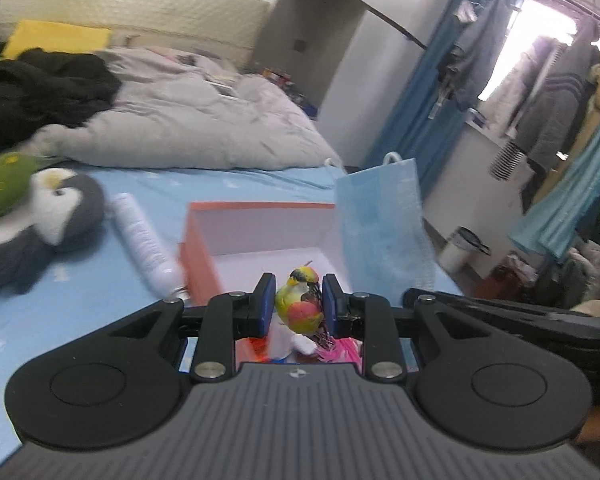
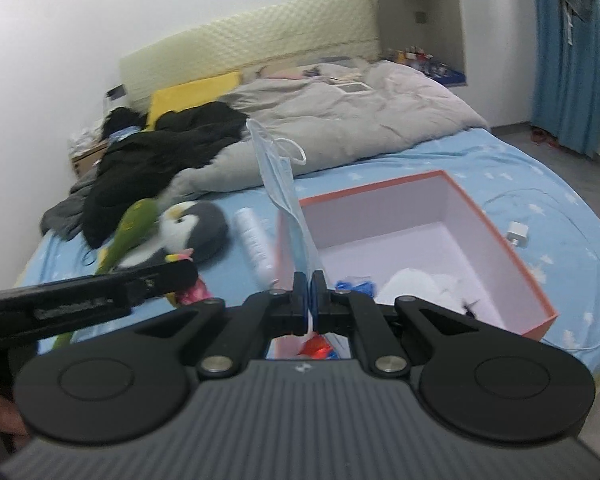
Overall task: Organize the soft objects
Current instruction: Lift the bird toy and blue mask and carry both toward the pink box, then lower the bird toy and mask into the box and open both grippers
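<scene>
My left gripper (image 1: 299,304) is shut on a small yellow, orange and dark toy bird (image 1: 300,304), held above the near end of the orange box (image 1: 198,248). My right gripper (image 2: 310,294) is shut on the lower edge of a light blue face mask (image 2: 282,184), which stands upright over the left wall of the orange box (image 2: 516,264). The same face mask (image 1: 380,216) shows in the left wrist view, right of the box. White and blue soft items (image 2: 416,286) lie inside the box. A grey and white penguin plush (image 1: 56,216) and a green plush (image 1: 4,180) lie left of it.
A white bottle (image 1: 144,240) lies on the blue sheet (image 1: 100,304) between the penguin and the box. A grey duvet (image 1: 196,120) and black clothes (image 1: 32,88) fill the far bed. A white charger with cable (image 2: 518,236) lies right of the box. Clothes racks stand at the right.
</scene>
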Demonstrator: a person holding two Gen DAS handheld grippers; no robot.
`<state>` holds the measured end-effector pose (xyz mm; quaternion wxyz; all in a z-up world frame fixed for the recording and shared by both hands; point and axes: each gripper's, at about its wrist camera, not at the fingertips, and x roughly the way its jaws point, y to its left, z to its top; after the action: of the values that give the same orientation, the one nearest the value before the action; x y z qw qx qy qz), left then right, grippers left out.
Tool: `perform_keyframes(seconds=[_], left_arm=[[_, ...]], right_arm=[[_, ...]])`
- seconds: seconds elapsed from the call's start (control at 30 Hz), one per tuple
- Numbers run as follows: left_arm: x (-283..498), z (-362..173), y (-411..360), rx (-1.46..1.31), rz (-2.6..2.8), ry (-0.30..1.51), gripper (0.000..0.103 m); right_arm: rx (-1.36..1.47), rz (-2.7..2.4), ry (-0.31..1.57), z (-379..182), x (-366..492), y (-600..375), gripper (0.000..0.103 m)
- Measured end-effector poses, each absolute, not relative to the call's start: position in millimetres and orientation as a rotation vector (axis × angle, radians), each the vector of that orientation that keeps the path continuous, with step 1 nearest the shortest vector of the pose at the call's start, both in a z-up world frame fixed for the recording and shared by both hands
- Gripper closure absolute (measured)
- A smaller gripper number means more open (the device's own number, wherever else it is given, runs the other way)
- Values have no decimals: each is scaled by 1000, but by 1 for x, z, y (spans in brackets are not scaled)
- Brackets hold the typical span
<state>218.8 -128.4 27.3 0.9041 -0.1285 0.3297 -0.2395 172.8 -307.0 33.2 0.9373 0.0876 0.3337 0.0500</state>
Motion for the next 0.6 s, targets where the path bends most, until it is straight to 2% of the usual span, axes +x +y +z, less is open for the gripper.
perform_keyframes(seconds=[0.4,0.6], left_arm=[[347,-2,-205,-251,-567,844,73],[391,-42,-233,-246,-568,965,73]], right_arm=[[202,-18,777,0,261,-365,97],[203,-64,840,-35,299,-391,97]])
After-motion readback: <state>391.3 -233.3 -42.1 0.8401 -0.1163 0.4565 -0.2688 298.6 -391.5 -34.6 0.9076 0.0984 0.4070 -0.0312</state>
